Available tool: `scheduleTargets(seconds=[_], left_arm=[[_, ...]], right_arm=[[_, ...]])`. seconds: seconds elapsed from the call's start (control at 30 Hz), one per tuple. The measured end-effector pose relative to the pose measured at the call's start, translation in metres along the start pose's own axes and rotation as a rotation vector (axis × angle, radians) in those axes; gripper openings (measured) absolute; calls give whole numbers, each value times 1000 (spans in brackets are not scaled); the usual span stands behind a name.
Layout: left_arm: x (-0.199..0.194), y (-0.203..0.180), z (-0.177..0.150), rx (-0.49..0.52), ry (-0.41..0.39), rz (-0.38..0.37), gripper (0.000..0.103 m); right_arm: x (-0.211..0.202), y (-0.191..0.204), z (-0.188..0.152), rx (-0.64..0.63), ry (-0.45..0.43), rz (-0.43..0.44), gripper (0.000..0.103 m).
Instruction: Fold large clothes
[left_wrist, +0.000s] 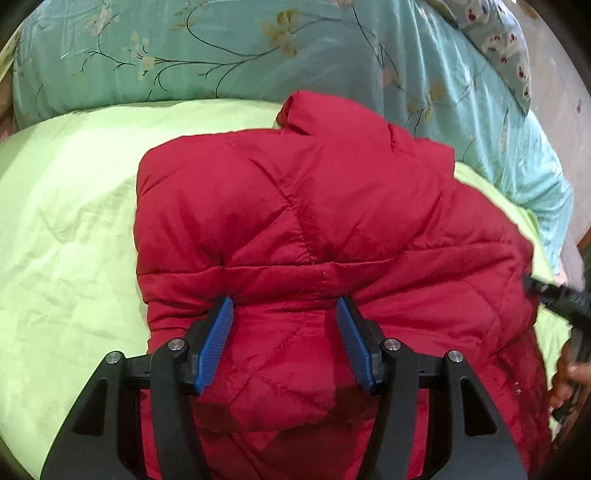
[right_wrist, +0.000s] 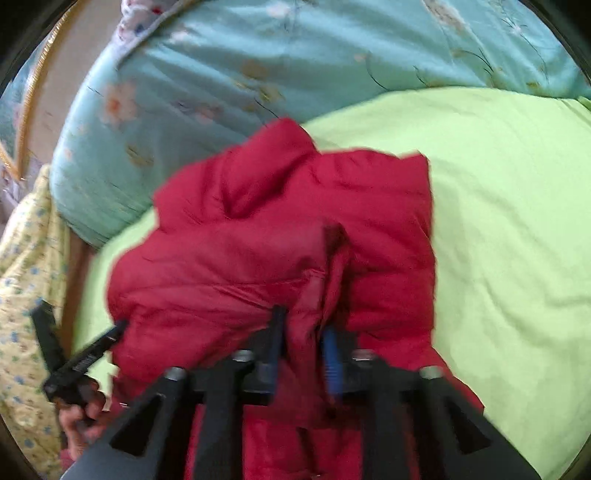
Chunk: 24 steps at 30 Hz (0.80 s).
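A red quilted puffer jacket (left_wrist: 314, 229) lies partly folded on a light green bed sheet (left_wrist: 62, 229). My left gripper (left_wrist: 284, 308) is wide open, its blue pads (left_wrist: 216, 343) either side of a fold of the jacket's near part, not clamping it. In the right wrist view the jacket (right_wrist: 280, 236) fills the centre and my right gripper (right_wrist: 303, 325) is shut on a pinched ridge of its red fabric. The other gripper shows at the edge of each view, at the right of the left wrist view (left_wrist: 561, 299) and at the left of the right wrist view (right_wrist: 85, 354).
A teal floral quilt (left_wrist: 258, 48) is bunched along the far side of the bed, also in the right wrist view (right_wrist: 258, 55). A patterned pillow (left_wrist: 506, 40) lies at the far right corner. Yellow floral cloth (right_wrist: 26, 295) hangs at the left of the right wrist view.
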<state>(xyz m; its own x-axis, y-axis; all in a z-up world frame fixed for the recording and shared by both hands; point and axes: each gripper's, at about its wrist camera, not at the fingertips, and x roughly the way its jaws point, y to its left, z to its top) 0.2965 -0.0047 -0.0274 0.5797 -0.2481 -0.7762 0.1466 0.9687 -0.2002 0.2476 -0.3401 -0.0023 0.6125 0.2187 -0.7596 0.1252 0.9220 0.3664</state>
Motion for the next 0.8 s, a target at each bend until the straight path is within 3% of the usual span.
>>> scheduleTargets(seconds=[0.1, 0.17, 0.2, 0.37, 0.43, 0.53, 0.57, 0.67, 0.8], left_arm=[[2, -1, -1, 3, -4, 7, 57], [4, -3, -2, 6, -6, 24, 57], [5, -5, -2, 11, -6, 39, 57], [9, -10, -2, 29, -6, 82, 58], [8, -9, -2, 31, -3, 80, 58], [-5, -8, 0, 39, 3, 82, 57], [-12, -7, 1, 35, -6, 69, 57], [-28, -2, 4, 11, -33, 11, 57], [-2, 9, 1, -2, 54, 62, 58]], right_arm=[[-34, 2, 3, 16, -143, -36, 39], [-60, 19, 1, -42, -262, -22, 40], [-63, 29, 1, -76, -269, -6, 42], [-17, 76, -6, -263, -103, 68, 42], [9, 72, -8, -257, -51, 29, 41], [45, 50, -9, -198, 37, -58, 33], [52, 42, -8, -163, 48, -49, 27], [58, 22, -10, -82, 59, 4, 25], [59, 17, -12, -82, 47, 3, 25]])
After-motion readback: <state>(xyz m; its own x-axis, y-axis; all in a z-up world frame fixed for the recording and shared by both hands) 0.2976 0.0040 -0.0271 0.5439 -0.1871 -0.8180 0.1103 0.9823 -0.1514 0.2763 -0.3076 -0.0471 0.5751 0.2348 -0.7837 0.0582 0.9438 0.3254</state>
